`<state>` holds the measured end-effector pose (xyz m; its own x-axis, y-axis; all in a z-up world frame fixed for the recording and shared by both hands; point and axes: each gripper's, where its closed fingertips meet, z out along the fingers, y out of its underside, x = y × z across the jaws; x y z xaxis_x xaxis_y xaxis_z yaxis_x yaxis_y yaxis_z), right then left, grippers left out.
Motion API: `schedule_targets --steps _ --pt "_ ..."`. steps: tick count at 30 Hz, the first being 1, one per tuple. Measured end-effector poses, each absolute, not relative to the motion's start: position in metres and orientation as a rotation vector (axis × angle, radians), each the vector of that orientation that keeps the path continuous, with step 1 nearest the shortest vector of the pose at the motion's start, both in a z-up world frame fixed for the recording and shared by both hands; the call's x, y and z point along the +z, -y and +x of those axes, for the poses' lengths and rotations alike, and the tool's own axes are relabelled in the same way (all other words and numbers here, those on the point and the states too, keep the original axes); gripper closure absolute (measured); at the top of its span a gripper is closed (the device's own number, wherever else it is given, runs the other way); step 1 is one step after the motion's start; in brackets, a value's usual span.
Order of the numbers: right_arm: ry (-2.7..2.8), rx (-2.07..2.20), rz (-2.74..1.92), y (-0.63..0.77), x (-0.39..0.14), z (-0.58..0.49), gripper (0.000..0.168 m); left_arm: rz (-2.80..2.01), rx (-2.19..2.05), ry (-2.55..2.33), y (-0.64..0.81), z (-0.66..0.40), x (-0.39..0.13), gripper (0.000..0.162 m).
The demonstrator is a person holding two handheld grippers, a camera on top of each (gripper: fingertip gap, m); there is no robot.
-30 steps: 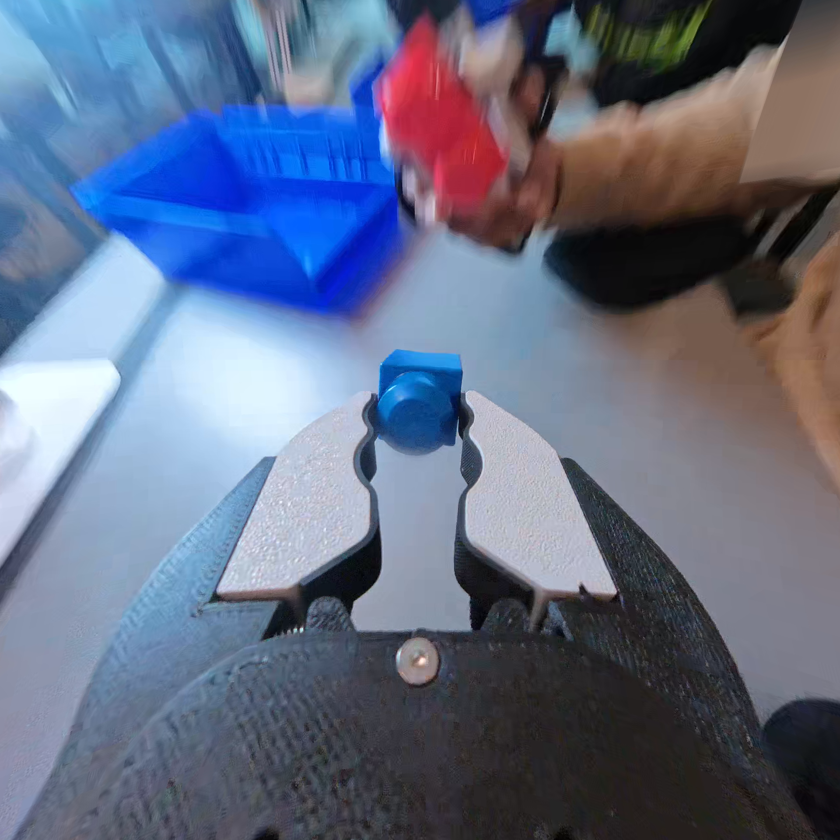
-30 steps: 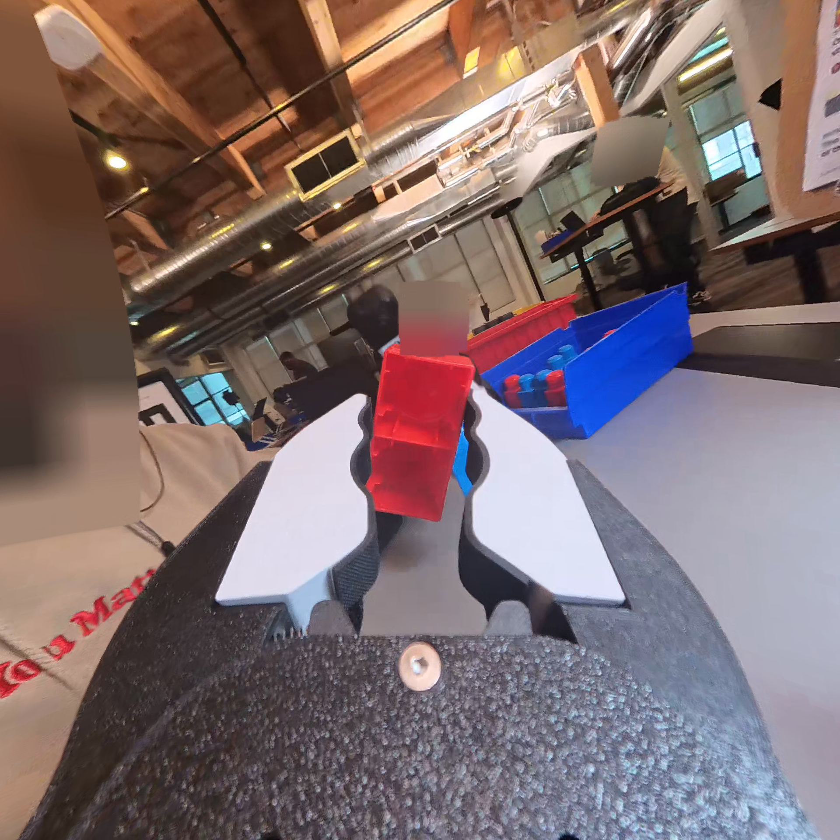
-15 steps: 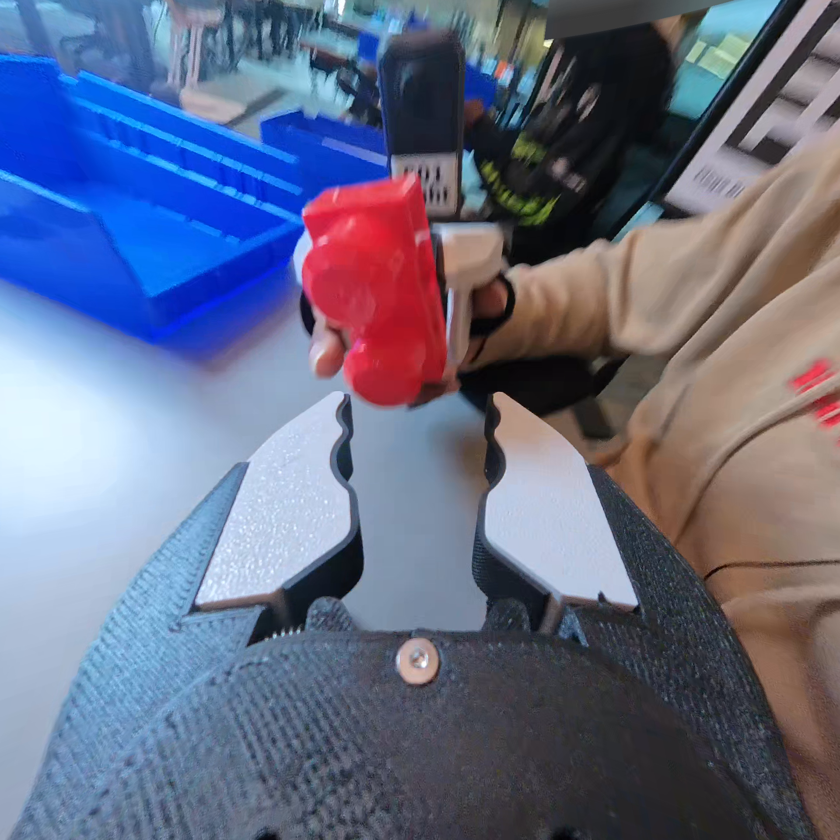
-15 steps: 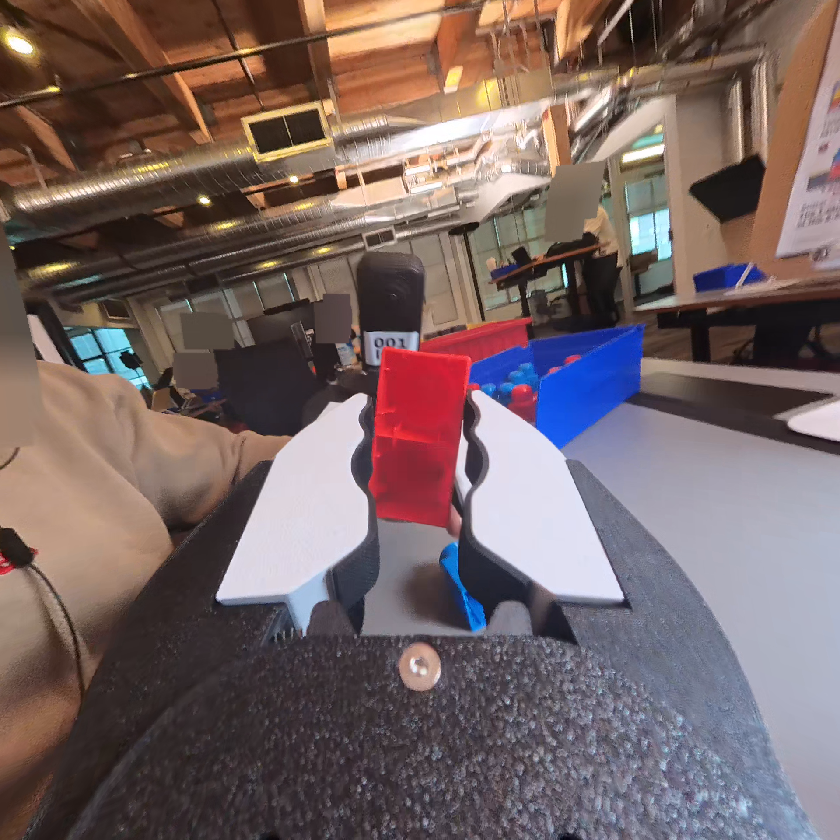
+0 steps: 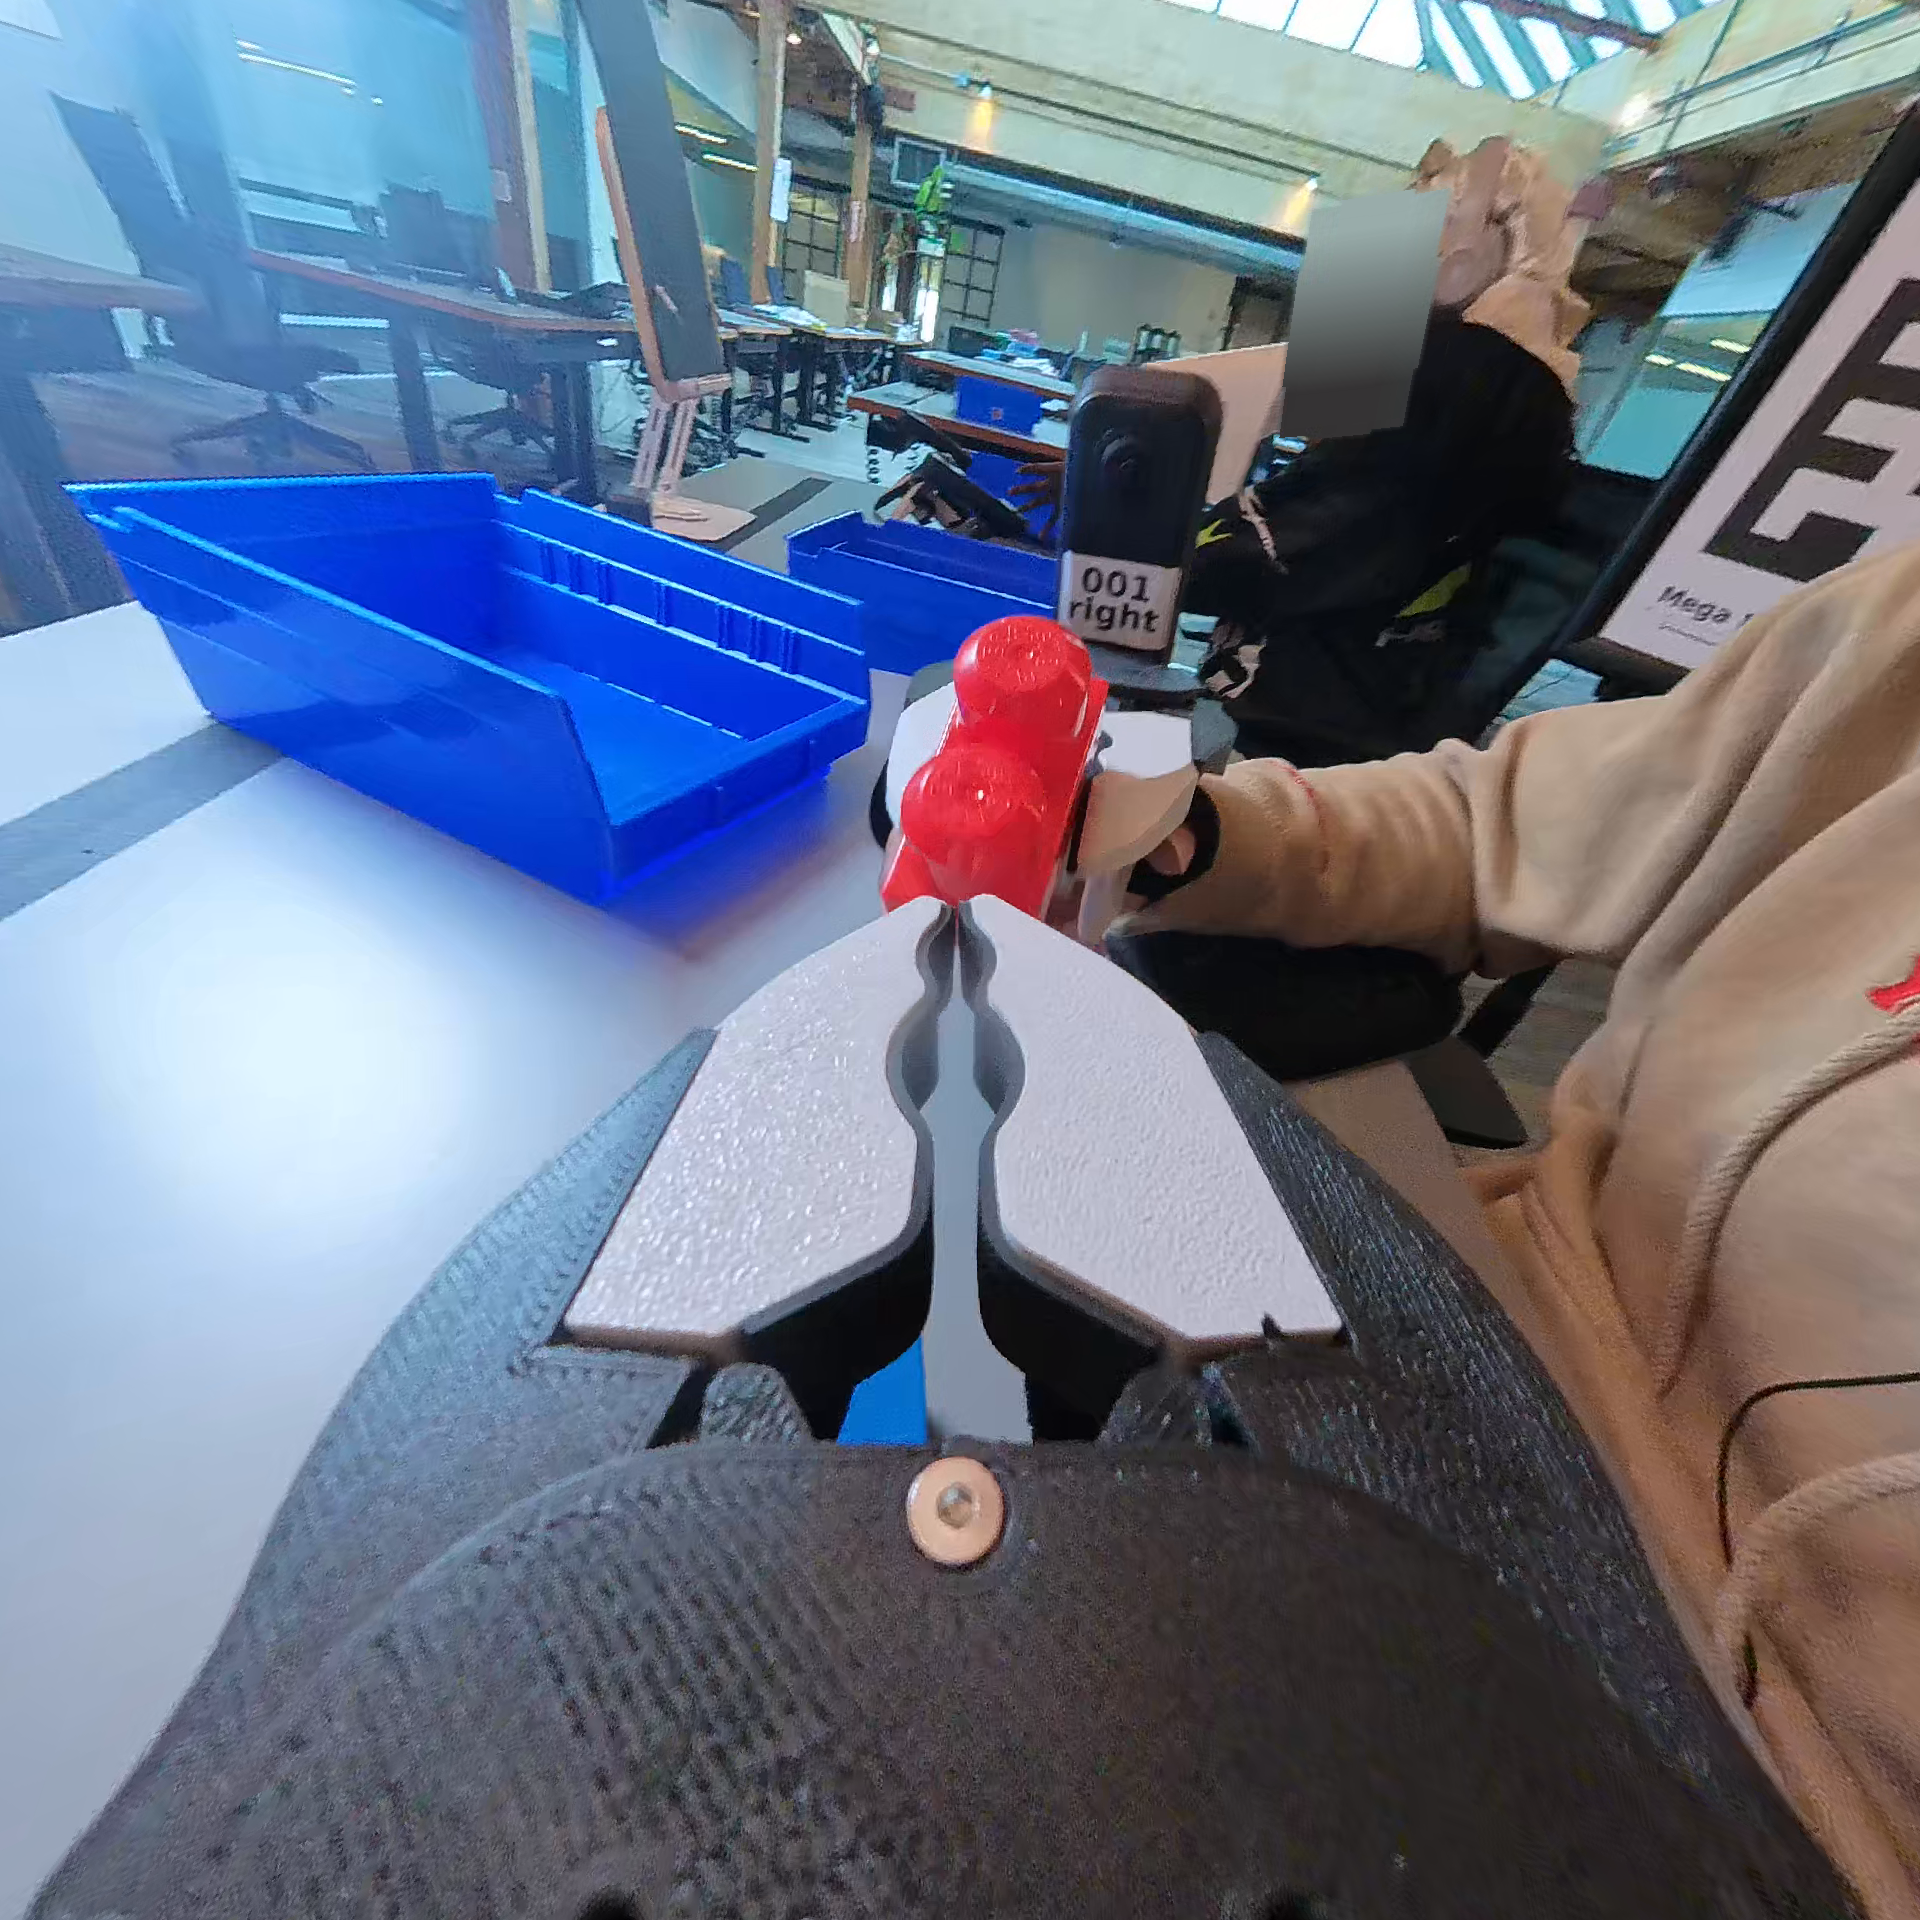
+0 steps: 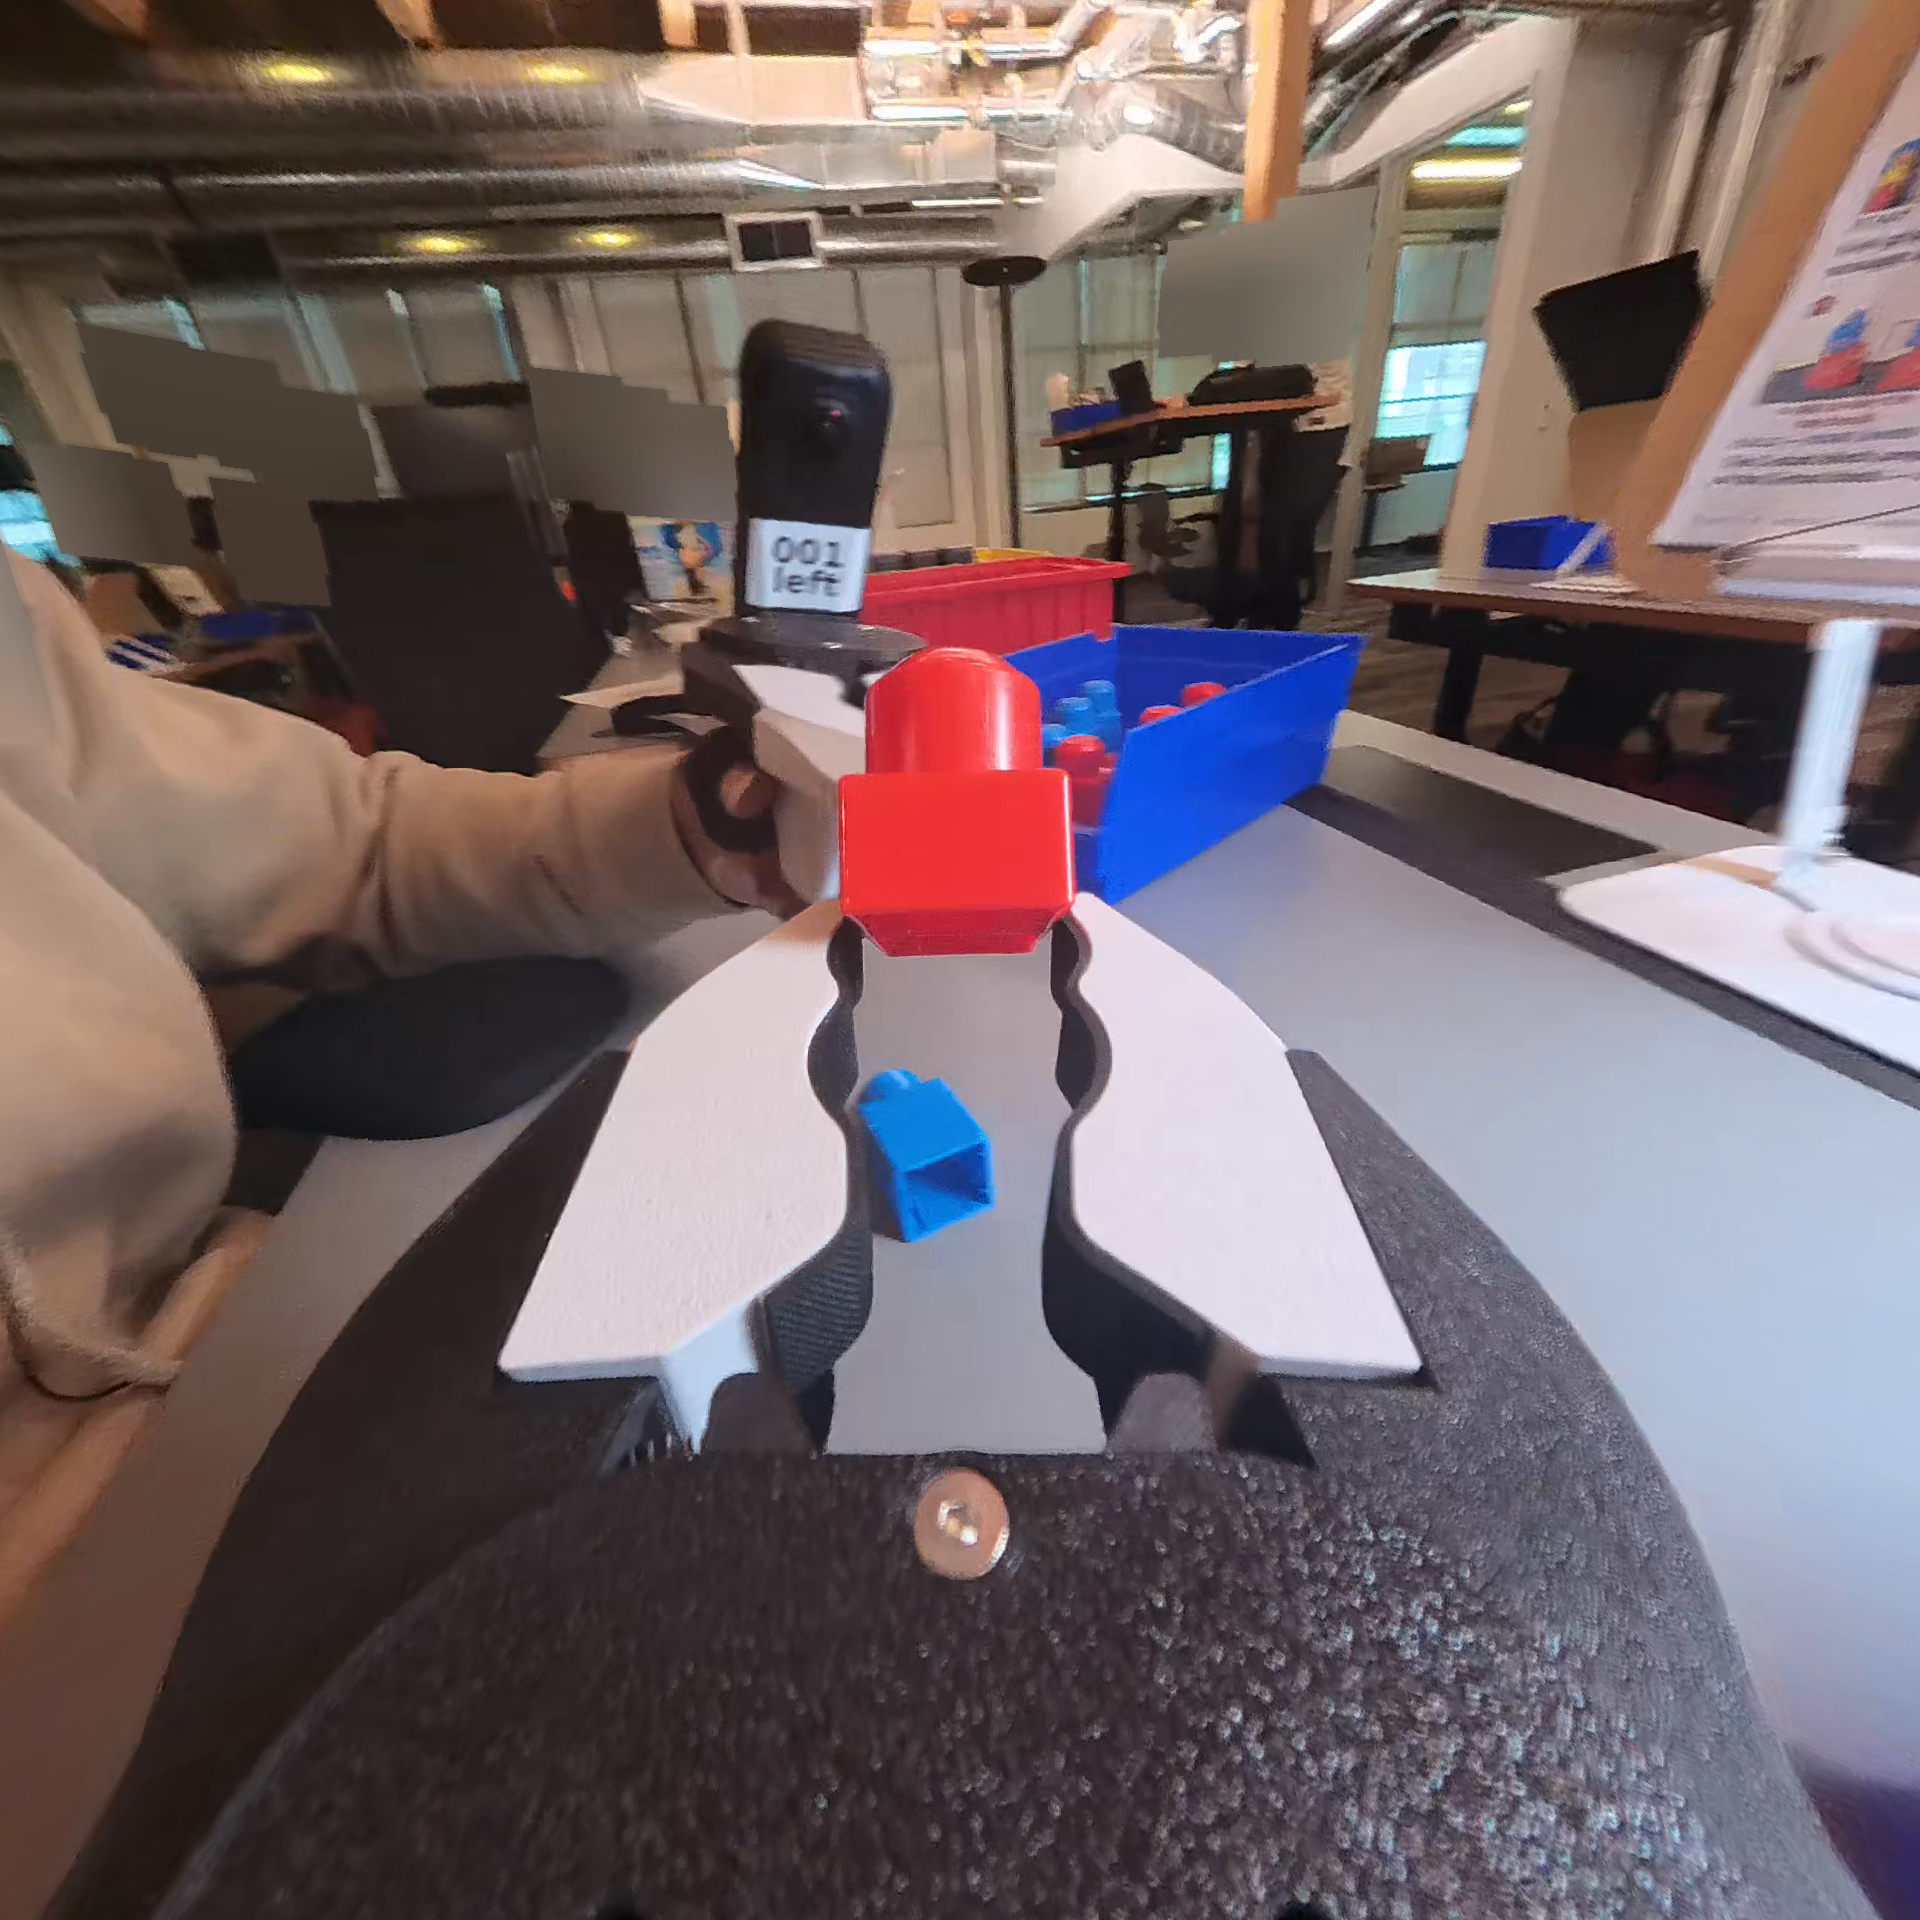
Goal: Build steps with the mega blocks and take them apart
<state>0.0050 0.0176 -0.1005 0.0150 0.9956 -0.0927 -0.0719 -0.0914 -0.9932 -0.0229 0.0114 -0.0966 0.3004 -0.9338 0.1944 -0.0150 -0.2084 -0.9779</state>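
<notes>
My right gripper (image 6: pixel 956 935) is shut on a red two-stud block (image 6: pixel 954 852) and holds it at its fingertips above the table, studs up. In the left wrist view the red block (image 5: pixel 987 790) sits just beyond my left gripper (image 5: pixel 957 914), which is shut and empty. I cannot tell if its tips touch the block. A small blue one-stud block (image 6: pixel 925 1153) lies on its side on the grey table (image 6: pixel 1455 1039) under my right gripper. A sliver of it shows in the left wrist view (image 5: pixel 883 1392).
An empty blue bin (image 5: pixel 499 665) stands at the left, with another blue bin (image 5: pixel 914 582) behind it. A blue bin holding red and blue blocks (image 6: pixel 1226 727) and a red bin (image 6: pixel 987 592) stand farther off. A white sign stand (image 6: pixel 1766 935) is at the right. A person's beige sleeves are close. The gap from one gripper's tips to the other's is roughly 4 cm.
My left gripper let go of the blue block, which now lies on the table, then closed empty. My right gripper turned the red block upright, and the two grippers came face to face.
</notes>
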Motion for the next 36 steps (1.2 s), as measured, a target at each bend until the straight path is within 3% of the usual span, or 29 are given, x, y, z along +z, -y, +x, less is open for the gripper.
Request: schedule_targets --steps 8,11,15,18,28,32,36 --pt "0.752 0.546 -1.414 -0.152 -0.087 0.089 0.133 -1.679 -0.927 -0.991 -0.029 -0.035 -0.131 0.135" --pt "0.632 0.360 -1.636 -0.210 -0.109 0.121 0.133 -1.759 -0.820 -1.125 -0.026 -0.035 -0.156 0.124" --pt "0.660 0.248 -1.973 -0.247 -0.167 0.130 0.132 -1.821 -0.707 -1.275 -0.019 -0.035 -0.185 0.119" --pt "0.704 0.178 -2.122 -0.256 -0.183 0.134 0.132 -1.866 -0.698 -1.379 -0.008 -0.037 -0.198 0.111" --pt "0.486 0.073 -1.936 -0.348 -0.144 0.165 0.132 -2.011 -0.598 -1.521 0.001 -0.057 -0.224 0.089" --pt "0.397 0.073 -1.898 -0.376 -0.141 0.174 0.111 -2.056 -0.472 -1.584 -0.001 -0.068 -0.242 0.089" --pt "0.375 0.140 -1.770 -0.364 -0.117 0.165 0.106 -2.071 -0.457 -1.596 -0.002 -0.071 -0.247 0.102"
